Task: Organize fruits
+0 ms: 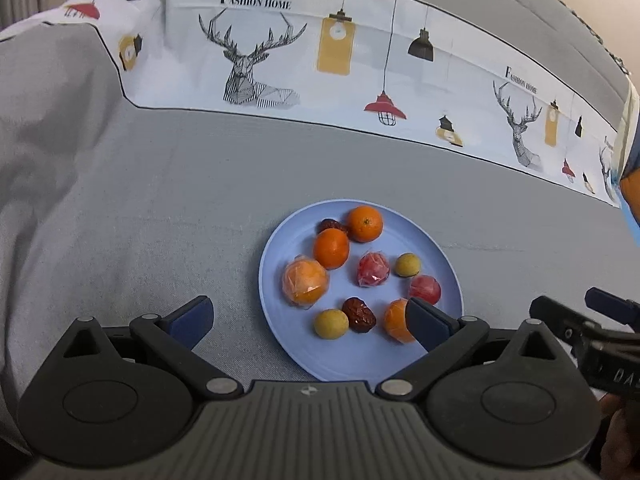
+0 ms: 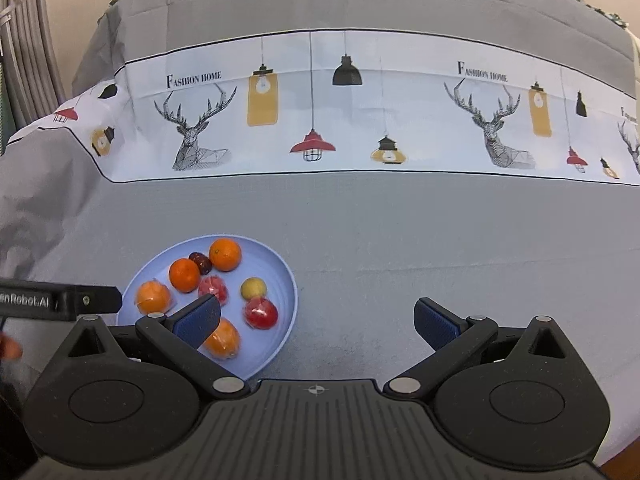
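A light blue plate lies on the grey cloth and holds several fruits. Among them are bare oranges, a plastic-wrapped orange, wrapped red fruits, small yellow fruits and dark red dates. My left gripper hangs open over the plate's near side, gripping nothing. Its right finger hides part of another orange. My right gripper is open over bare cloth to the right of the plate. Its left finger overlaps the plate's wrapped orange.
The grey cloth carries a white band printed with deer and lamps beyond the plate. It rumples into folds at the left. Each gripper shows at the edge of the other's view. A blue and orange thing sits at the far right.
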`<action>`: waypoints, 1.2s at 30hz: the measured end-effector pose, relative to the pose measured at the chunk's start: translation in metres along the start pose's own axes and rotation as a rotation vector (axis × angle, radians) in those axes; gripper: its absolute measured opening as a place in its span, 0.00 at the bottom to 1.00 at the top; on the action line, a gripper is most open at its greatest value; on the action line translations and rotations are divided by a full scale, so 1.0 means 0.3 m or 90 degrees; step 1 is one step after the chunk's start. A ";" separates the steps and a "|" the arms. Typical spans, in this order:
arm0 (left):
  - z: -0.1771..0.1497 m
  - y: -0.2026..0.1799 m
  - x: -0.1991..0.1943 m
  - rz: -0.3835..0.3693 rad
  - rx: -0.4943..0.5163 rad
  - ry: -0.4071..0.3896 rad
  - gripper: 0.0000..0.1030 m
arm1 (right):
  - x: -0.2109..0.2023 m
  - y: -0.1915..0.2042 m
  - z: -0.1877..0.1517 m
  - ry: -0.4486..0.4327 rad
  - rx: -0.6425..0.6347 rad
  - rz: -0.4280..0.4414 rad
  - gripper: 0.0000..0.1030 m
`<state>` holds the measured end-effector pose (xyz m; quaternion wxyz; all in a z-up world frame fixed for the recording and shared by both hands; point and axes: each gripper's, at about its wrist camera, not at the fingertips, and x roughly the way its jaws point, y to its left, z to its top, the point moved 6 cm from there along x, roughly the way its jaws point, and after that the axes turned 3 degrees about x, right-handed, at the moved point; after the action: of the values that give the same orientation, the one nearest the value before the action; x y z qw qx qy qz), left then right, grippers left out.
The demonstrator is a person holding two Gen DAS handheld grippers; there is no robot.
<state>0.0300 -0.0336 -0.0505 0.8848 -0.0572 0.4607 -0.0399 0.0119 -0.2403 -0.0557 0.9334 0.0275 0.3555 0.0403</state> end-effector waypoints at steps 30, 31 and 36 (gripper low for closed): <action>-0.026 -0.032 0.051 0.018 0.040 0.041 0.99 | 0.059 0.032 -0.020 0.036 -0.023 -0.007 0.99; -0.026 -0.032 0.052 0.018 0.040 0.041 0.99 | 0.060 0.033 -0.020 0.036 -0.023 -0.007 0.99; -0.027 -0.035 0.052 0.018 0.041 0.042 0.99 | 0.060 0.034 -0.020 0.036 -0.023 -0.007 0.99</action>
<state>0.0321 -0.0464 -0.0663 0.8711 -0.0209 0.4888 -0.0439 0.0207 -0.2281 -0.0713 0.9234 0.0072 0.3814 0.0421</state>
